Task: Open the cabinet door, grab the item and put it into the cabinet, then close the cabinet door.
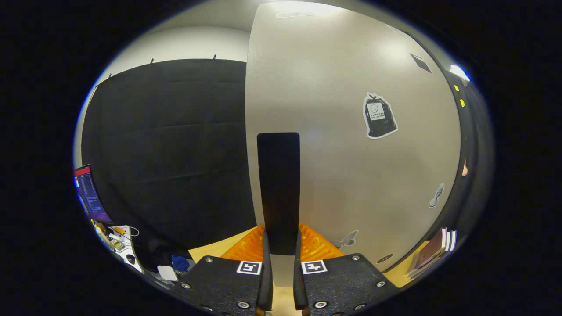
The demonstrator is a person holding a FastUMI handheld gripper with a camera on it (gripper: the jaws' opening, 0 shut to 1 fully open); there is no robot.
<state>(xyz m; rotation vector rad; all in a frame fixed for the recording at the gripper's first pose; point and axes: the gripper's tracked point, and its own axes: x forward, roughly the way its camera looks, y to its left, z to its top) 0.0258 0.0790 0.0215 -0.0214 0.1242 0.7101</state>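
Nearest, the gripper had its two fingers drawn close together on either side of a dark upright handle, clenched on its lower end so that both fingers appeared to press on it, with only the handle's width left between them. The handle ran upward from the fingers along the near edge of the pale cabinet door, which carried several stickers across its face. Judging by the door's edge standing free against the dark booth wall, the door seemed to be mid-swing, though whether opening or closing could not be told. To do this step well, the pull or push should follow the door's arc around its hinge, keeping the wrist turning with the handle so the fingers did not slip off. Just beyond the fingers, low and behind the handle, lay a ribbed orange thing on the wooden surface, probably the item to be stowed. Beyond the door's far edge stood some books.
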